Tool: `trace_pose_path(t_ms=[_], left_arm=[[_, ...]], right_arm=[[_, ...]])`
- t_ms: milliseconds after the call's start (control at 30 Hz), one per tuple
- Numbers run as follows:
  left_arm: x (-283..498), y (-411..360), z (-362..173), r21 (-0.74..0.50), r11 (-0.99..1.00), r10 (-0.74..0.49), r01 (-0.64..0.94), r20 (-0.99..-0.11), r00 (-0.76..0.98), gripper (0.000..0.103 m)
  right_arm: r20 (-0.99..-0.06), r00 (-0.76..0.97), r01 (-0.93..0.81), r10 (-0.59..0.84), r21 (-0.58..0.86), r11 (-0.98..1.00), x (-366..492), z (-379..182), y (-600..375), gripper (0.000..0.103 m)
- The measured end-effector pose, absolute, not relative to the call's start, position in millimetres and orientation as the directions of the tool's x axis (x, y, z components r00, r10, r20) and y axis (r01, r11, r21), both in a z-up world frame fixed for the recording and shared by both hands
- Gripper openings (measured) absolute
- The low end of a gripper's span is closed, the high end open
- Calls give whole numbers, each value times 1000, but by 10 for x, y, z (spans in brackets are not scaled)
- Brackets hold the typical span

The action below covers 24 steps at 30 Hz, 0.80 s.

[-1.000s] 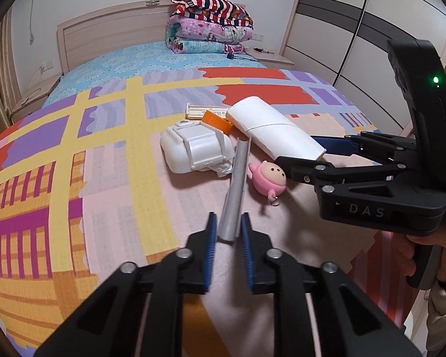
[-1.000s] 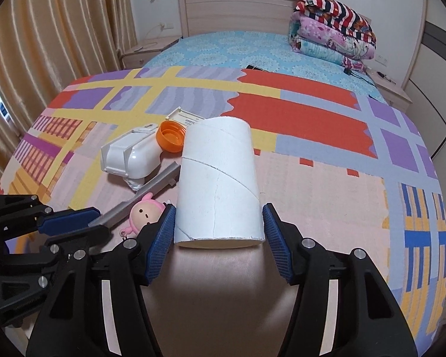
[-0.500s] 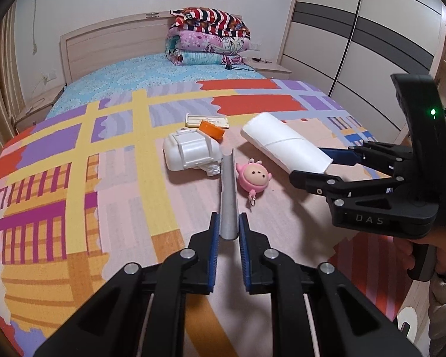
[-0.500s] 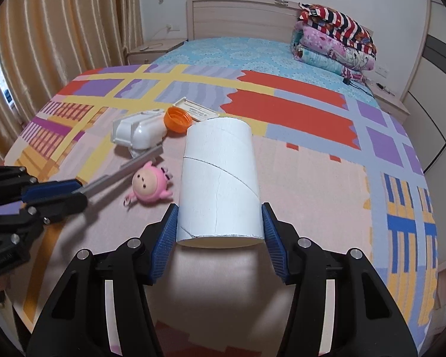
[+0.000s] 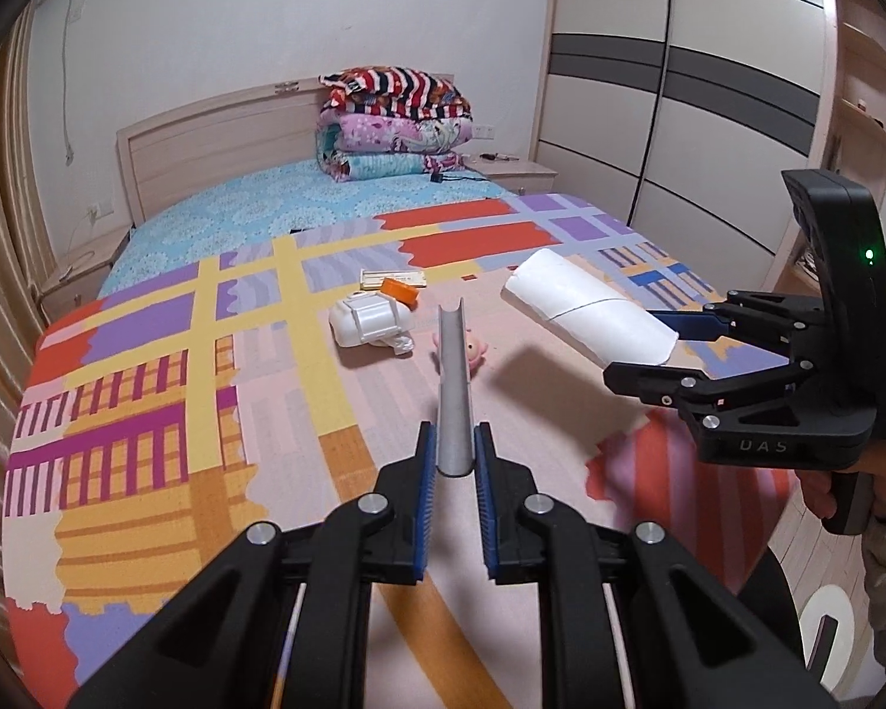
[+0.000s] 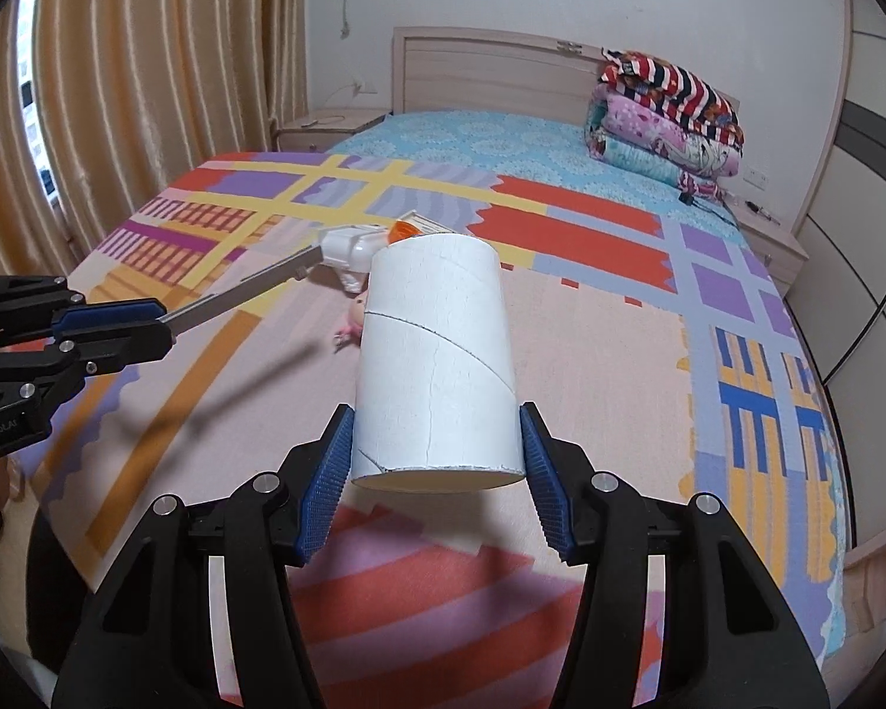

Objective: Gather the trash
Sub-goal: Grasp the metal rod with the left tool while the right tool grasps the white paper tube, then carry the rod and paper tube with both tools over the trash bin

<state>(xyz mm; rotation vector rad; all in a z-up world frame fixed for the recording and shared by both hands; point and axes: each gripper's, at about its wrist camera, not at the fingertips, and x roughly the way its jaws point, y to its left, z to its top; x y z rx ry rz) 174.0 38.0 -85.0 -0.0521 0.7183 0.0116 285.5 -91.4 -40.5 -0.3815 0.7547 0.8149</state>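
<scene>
Pinching near ends: left claw [image 5: 453, 464] is gripping the stiff, light grey channel strip [image 5: 452, 378]; right claw [image 6: 437, 461] is squeezing the crushable white cardboard tube [image 6: 437, 354].

We see our right tool [image 6: 437, 461] clamping a white cardboard tube [image 6: 437, 354] above the bed [image 6: 590, 319], while the left tool [image 6: 118, 325] grips a grey strip [image 6: 248, 289] alongside.
</scene>
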Motion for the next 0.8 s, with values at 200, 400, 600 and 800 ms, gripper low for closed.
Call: trace_pose_path(t_ms=[200,400,600,800], left_arm=[[1420,233,-824,0,1000,-6,7,-652,758,12],[1098,115,-853,29,999,-5,31,-649,761,12],[766,-16,-871,26,998,-30,61,-639,769,12],[386,-220,-904,60,993,-37,97,-638,769,12]], right_arm=[[-716,437,-795,544,-25,606,2476,-332,-1051,55],[-720,418,-809,554,-17,588,2150,-359,-1250,55],[-724,456,-806,518,-88,586,1811,-370,-1459,55],[-731,415,-832,541,-65,551,1493,-367,-1632,55]])
